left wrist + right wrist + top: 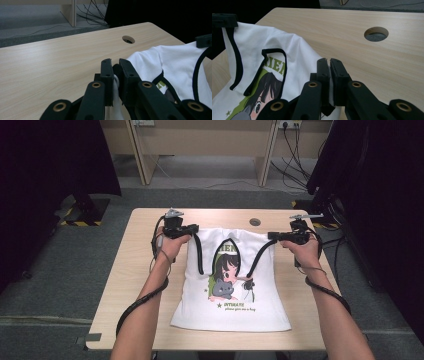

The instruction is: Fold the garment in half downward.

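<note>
At the frame's centre, the soft, light white T-shirt (230, 285) is pinched, apparently at its shoulders, by the left gripper (115, 65) and right gripper (329, 63), both clamped on cloth above the counter (135, 270).

- The light wooden table (130, 285) lies bare left and right of the white printed T-shirt (235, 312), giving room to pass.
- Beyond the shirt, bare wood surrounds the round cable hole (255, 222).
- Black curtains (50, 165) close both sides.
</note>
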Available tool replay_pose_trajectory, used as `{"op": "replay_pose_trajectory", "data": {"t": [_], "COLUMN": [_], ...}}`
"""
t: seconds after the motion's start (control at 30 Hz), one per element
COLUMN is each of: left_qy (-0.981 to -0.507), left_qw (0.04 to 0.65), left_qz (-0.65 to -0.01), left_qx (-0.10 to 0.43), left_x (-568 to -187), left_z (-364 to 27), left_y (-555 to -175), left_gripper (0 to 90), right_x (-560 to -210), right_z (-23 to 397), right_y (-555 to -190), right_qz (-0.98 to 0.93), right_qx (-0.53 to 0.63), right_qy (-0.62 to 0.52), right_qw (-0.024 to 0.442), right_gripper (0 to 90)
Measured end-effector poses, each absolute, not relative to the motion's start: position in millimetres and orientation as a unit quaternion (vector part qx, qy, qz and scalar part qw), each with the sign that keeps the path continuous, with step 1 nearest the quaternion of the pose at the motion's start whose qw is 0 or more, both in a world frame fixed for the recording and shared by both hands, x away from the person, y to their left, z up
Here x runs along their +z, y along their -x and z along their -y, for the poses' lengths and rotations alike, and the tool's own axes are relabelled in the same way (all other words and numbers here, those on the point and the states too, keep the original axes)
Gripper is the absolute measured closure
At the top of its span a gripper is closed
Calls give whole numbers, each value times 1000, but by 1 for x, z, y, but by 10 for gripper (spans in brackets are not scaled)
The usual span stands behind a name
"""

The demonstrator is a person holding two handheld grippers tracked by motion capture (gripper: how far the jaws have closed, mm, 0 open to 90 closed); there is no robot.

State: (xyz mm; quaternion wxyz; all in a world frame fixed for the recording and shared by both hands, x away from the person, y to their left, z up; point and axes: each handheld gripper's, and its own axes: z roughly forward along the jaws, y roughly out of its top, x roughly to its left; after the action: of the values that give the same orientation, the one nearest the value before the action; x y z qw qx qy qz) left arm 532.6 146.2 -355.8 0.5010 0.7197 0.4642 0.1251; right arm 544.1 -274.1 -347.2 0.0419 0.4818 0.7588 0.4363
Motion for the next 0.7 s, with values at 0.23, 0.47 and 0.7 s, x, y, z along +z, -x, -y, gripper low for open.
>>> {"op": "replay_pose_trajectory", "data": {"t": [0.23,0.47,0.7], "left_qy": [-716,-717,-719], "left_qw": [505,505,506], "left_qz": [-463,-461,-457], "left_qx": [133,134,134], "left_x": [-352,-356,-359], "left_z": [-148,-146,-146], "left_y": [-532,-529,-525], "left_gripper": [817,817,817], "right_x": [-342,-345,-348], "right_z": [274,273,273], "right_y": [-544,-542,-540], "right_qz": [-756,-757,-760], "right_qx": [442,441,439], "right_qy": [-480,-479,-477], "right_qw": [46,46,48], "right_gripper": [867,867,867]}}
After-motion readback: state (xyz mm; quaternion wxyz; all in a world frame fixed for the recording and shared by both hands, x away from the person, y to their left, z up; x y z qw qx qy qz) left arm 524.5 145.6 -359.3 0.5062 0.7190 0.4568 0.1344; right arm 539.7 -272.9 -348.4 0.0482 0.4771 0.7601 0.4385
